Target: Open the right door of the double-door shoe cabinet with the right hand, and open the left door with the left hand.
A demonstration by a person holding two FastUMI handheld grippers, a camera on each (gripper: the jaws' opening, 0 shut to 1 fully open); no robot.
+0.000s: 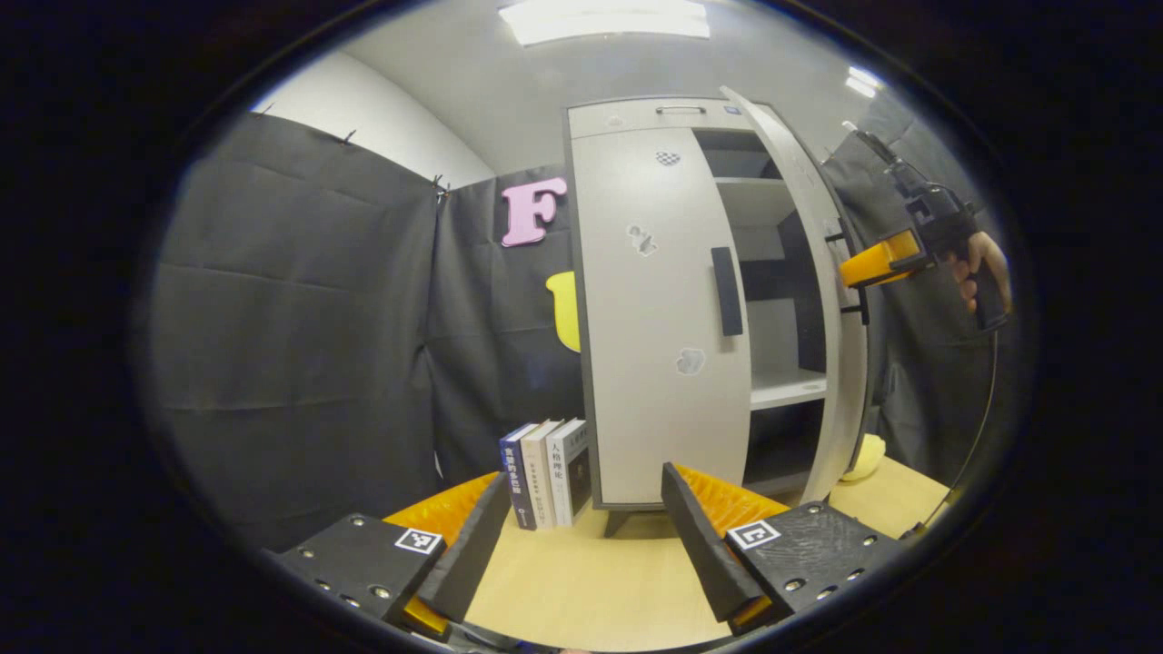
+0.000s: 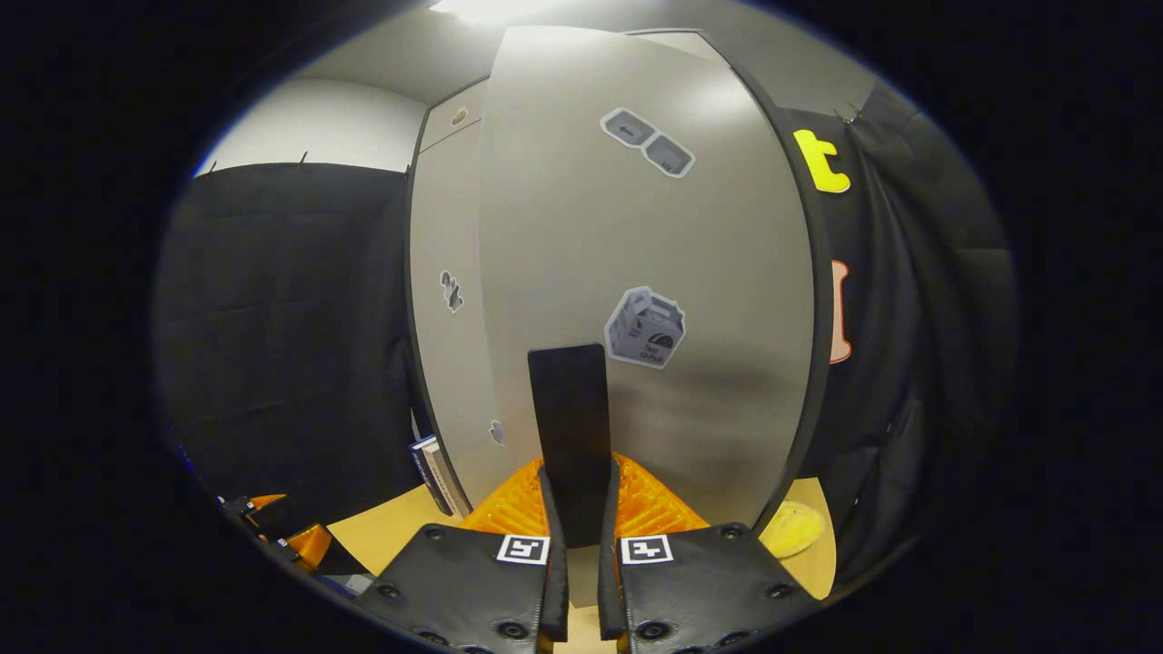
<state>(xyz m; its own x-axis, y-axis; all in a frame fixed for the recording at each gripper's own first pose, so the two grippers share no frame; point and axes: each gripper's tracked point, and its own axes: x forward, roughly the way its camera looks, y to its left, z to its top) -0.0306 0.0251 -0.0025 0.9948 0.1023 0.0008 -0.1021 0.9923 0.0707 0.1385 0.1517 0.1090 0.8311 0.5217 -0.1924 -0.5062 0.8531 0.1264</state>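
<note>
At cabinet front: right gripper (image 2: pixel 574 509) clenched on right door's handle (image 2: pixel 570 427), door swung out; left gripper (image 1: pixel 581 527) released (left door's handle (image 1: pixel 726 291) probably rigid, best hold)

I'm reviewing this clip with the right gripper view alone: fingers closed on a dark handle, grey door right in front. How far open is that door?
Observer: The left gripper view shows the right door swung well out, with the right gripper at its handle and a white shelf exposed inside.
Operator: And the left door?
Observer: The left door sits flush shut, and nothing touches its dark handle.
Operator: Is the left gripper ready?
Observer: The left gripper is open, above the table, short of the cabinet.
</note>
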